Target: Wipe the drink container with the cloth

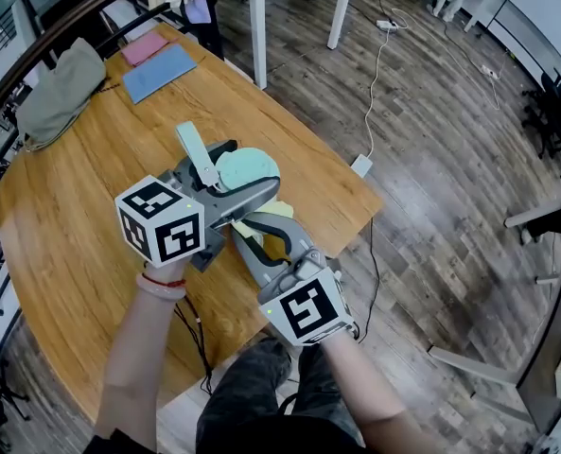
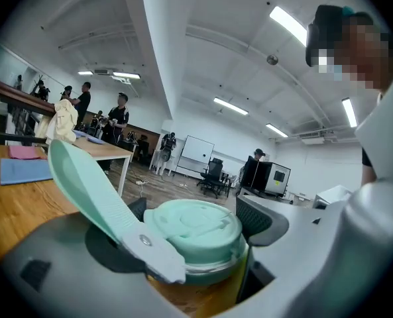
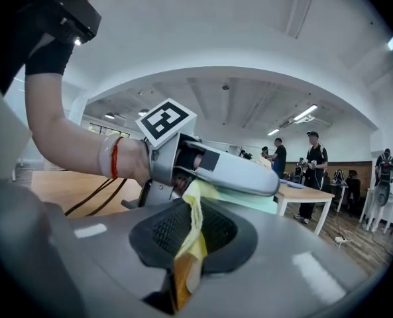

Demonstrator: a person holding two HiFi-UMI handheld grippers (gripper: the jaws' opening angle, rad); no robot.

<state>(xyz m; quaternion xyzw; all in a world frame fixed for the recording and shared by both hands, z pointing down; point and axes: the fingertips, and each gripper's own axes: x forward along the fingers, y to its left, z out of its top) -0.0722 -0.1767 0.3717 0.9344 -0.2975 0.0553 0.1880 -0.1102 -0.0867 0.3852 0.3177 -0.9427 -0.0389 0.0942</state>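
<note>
A round wooden table (image 1: pixel 72 216) fills the left half of the head view, set on a grey-brown plank floor (image 1: pixel 450 159), with a slumped grey fabric bag (image 1: pixel 58 88) at its upper left edge and a flat blue rectangular mat (image 1: pixel 159 72) and a smaller pink one (image 1: pixel 143 47) lying side by side above centre. At mid-frame a person's two hands meet over the table's near edge. The left gripper (image 2: pixel 199 220) has its jaws spread wide and clasped on either side of a drink container with an amber body and a round mint-green lid (image 1: pixel 250 168), held upright just above the tabletop at the centre of the head view, its green flip flap raised to the upper left. The right gripper (image 3: pixel 189 244), coming in from lower right, has its jaws pinched together on a crumpled yellow cloth (image 3: pixel 199 201), which rises from the pads to the underside of the left gripper, just beside the container; whether the cloth touches the container itself cannot be made out. A thin white cable (image 1: pixel 375 93) trails across the floor at upper right.
</note>
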